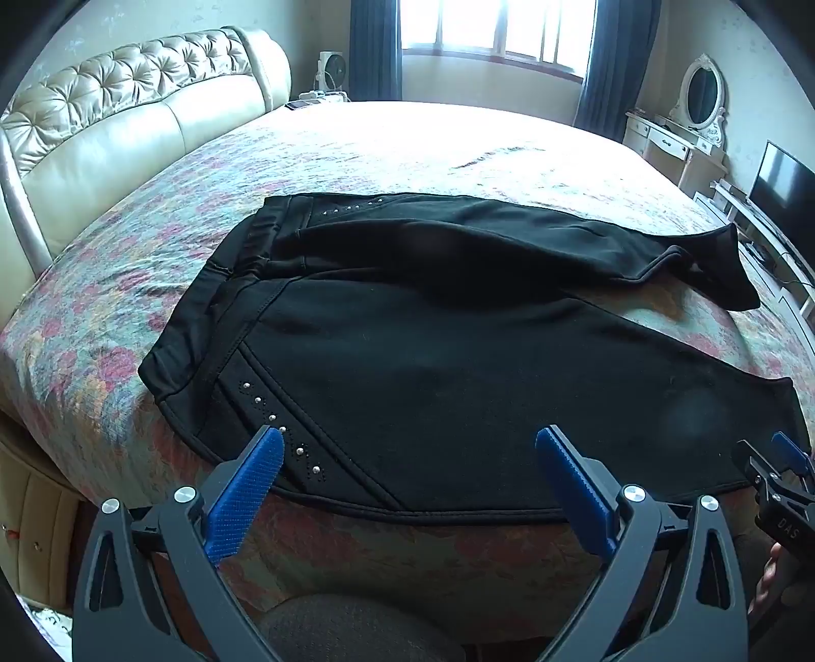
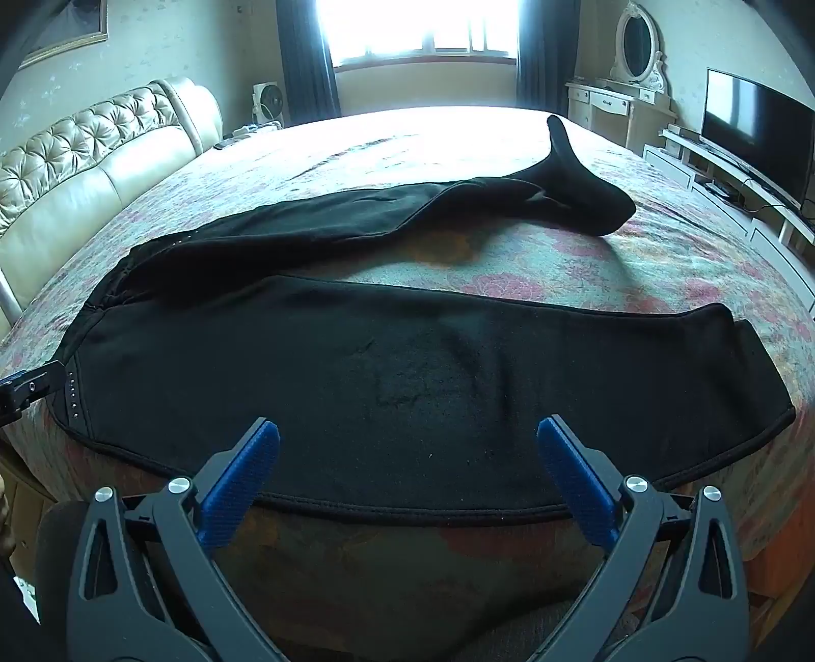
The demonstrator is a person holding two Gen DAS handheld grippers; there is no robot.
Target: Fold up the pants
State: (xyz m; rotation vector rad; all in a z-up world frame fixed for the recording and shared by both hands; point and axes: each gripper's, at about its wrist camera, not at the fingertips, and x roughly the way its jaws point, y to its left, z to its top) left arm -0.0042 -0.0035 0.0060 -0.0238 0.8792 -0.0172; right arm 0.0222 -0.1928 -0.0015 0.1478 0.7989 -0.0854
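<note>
Our left claw [image 1: 407,453] and right claw [image 2: 407,448] hover spread apart, gripping nothing, at the near hem of black pants [image 1: 433,346] lying flat on the bed [image 1: 356,153]; we judge both should pinch that edge evenly before folding.

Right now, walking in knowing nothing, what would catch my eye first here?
The black pants spread across the flowered bedspread, waistband toward the tufted headboard, the far leg's end sticking up. Near the bed's front edge, the left gripper and right gripper hover with blue jaws wide open, holding nothing. Behind, a bright window glares.
</note>
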